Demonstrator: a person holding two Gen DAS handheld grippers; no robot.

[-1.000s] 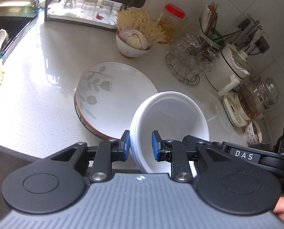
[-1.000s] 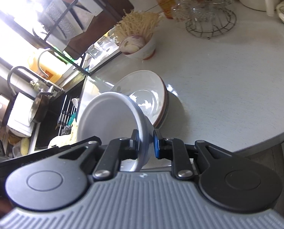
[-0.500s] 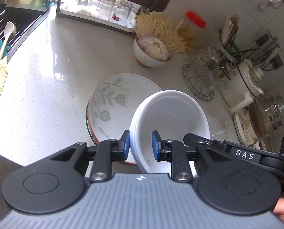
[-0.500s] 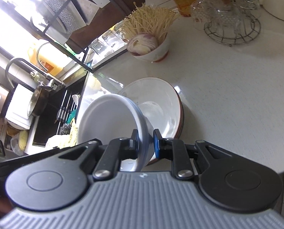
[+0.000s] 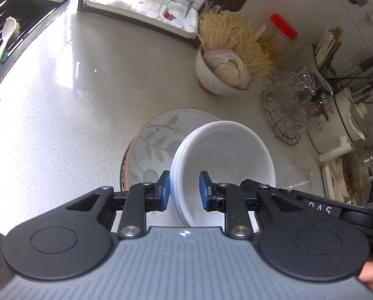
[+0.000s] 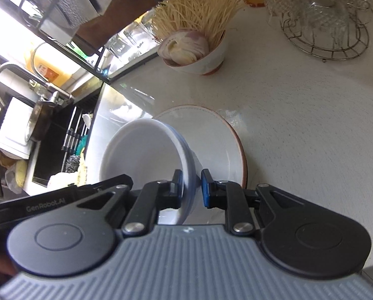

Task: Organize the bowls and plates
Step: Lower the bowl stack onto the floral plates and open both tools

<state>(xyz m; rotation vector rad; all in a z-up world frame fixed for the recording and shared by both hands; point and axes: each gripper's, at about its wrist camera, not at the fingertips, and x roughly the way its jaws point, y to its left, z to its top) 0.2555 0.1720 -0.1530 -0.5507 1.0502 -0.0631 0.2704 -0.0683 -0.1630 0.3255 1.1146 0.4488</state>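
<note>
A stack of white bowls (image 5: 224,160) is held between both grippers, above a leaf-patterned plate (image 5: 152,147) with a brown rim that lies on the white counter. My left gripper (image 5: 185,193) is shut on the near left rim of the bowl stack. My right gripper (image 6: 191,187) is shut on the opposite rim of the same white bowls (image 6: 146,160), over the plate (image 6: 211,135). The plate rests on other dishes, mostly hidden.
A bowl of sliced onion and dry noodles (image 5: 224,72) stands behind the plate. A wire basket of glassware (image 5: 294,107) is to the right, with kettle and jars (image 5: 349,115) beyond. A rack of glasses (image 5: 149,2) and the sink (image 6: 53,150) are at left.
Both grippers have carried the white bowls forward over the counter, so the leaf plate now lies right under them. The grip on the bowls is unchanged.
</note>
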